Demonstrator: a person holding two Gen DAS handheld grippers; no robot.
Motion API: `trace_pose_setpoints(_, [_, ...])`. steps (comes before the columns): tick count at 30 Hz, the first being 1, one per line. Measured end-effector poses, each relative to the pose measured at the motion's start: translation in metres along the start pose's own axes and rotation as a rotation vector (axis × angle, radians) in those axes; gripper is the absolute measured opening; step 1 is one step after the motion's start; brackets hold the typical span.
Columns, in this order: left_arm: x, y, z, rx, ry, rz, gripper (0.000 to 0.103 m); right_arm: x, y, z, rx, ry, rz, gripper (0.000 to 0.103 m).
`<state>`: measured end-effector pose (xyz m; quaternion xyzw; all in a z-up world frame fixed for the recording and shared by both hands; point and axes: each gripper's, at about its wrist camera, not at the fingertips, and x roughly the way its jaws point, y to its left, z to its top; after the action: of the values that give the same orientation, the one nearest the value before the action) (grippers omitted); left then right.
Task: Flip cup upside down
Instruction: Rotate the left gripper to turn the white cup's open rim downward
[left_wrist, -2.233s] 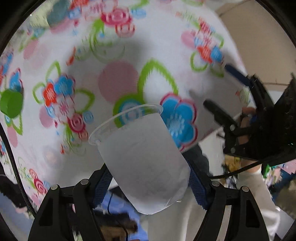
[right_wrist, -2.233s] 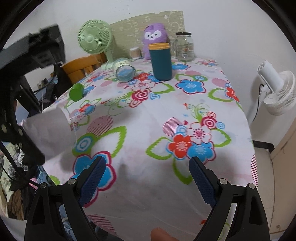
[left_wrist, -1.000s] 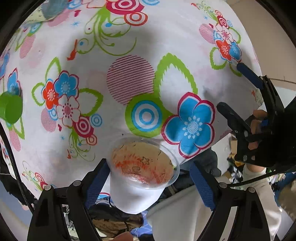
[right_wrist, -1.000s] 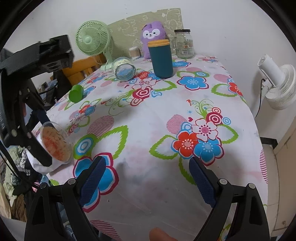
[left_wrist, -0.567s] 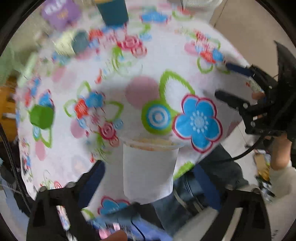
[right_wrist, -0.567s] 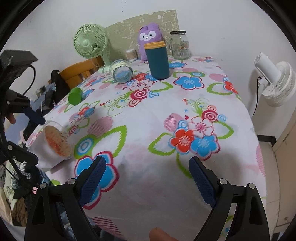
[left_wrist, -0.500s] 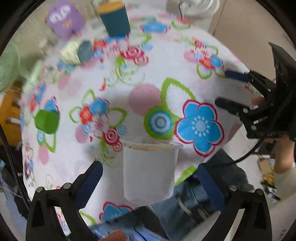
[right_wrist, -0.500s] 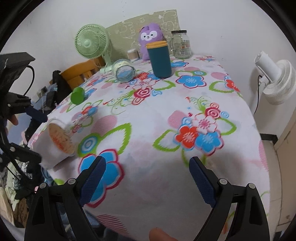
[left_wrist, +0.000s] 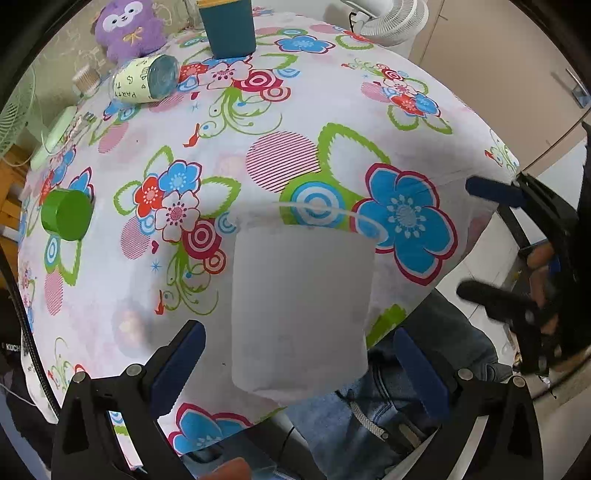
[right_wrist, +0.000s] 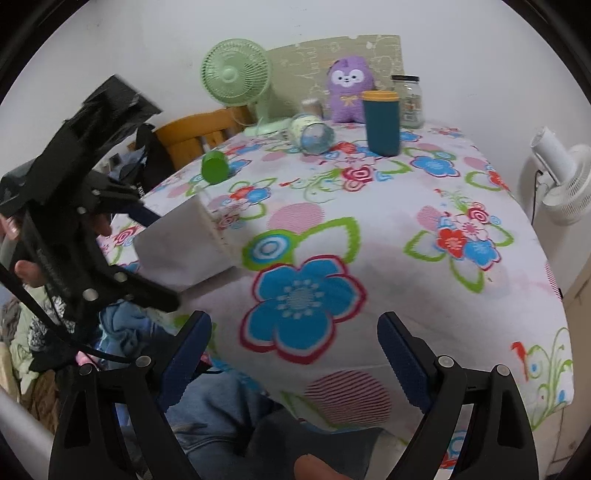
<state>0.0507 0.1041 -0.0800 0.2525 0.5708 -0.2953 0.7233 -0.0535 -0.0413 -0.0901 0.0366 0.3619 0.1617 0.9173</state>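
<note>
Between my left gripper fingers I see the cup, a frosted translucent one, its rim pointing away from the camera toward the tablecloth. Both blue pads stand clear of the cup wall with a gap on each side, so the jaws are wide. In the right wrist view the cup lies tilted on its side at the near left table edge, mouth toward the table centre, with the left gripper around its base end; I cannot tell whether it rests on the cloth. My right gripper hangs wide apart over the front edge, holding nothing. Further back are a green cap, a lying jar and a teal tumbler.
</note>
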Motion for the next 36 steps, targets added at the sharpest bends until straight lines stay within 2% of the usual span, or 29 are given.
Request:
trace_pose_setpoints(4, [0.004, 0.003, 0.002, -0.011, 0.007, -0.003, 0.090, 0.003, 0.004, 0.003, -0.012, 0.003, -0.003, 0.093])
trace_pose_setpoints(8, [0.009, 0.005, 0.003, -0.032, 0.031, 0.000, 0.068, 0.002, 0.003, 0.007, -0.013, -0.013, 0.004, 0.093])
trace_pose_setpoints(12, [0.007, 0.005, 0.005, -0.042, 0.044, -0.011, 0.066, 0.002, 0.002, 0.011, -0.013, -0.016, 0.004, 0.093])
trace_pose_setpoints(15, [0.003, 0.010, 0.012, -0.040, 0.085, -0.028, 0.065, 0.003, 0.001, 0.013, -0.013, -0.022, 0.023, 0.093])
trace_pose_setpoints(18, [-0.002, 0.015, 0.024, -0.018, 0.158, -0.019, 0.065, 0.004, 0.002, 0.016, -0.025, -0.028, 0.040, 0.093])
trace_pose_setpoints(21, [-0.005, 0.016, 0.040, 0.029, 0.246, 0.048, 0.065, 0.008, 0.002, 0.021, -0.036, -0.047, 0.037, 0.093])
trace_pose_setpoints(28, [0.001, 0.016, 0.072, 0.105, 0.509, 0.147, 0.066, 0.009, -0.011, 0.033, 0.014, -0.106, 0.088, 0.093])
trace_pose_setpoints(30, [0.005, 0.013, 0.081, 0.144, 0.569, 0.195, 0.066, 0.009, -0.014, 0.034, 0.028, -0.115, 0.102, 0.093])
trace_pose_setpoints(33, [0.012, 0.003, 0.087, 0.198, 0.675, 0.213, 0.066, 0.007, -0.019, 0.033, 0.041, -0.130, 0.106, 0.093])
trace_pose_setpoints(36, [0.022, -0.006, 0.089, 0.270, 0.774, 0.261, 0.067, 0.003, -0.025, 0.030, 0.054, -0.148, 0.108, 0.093])
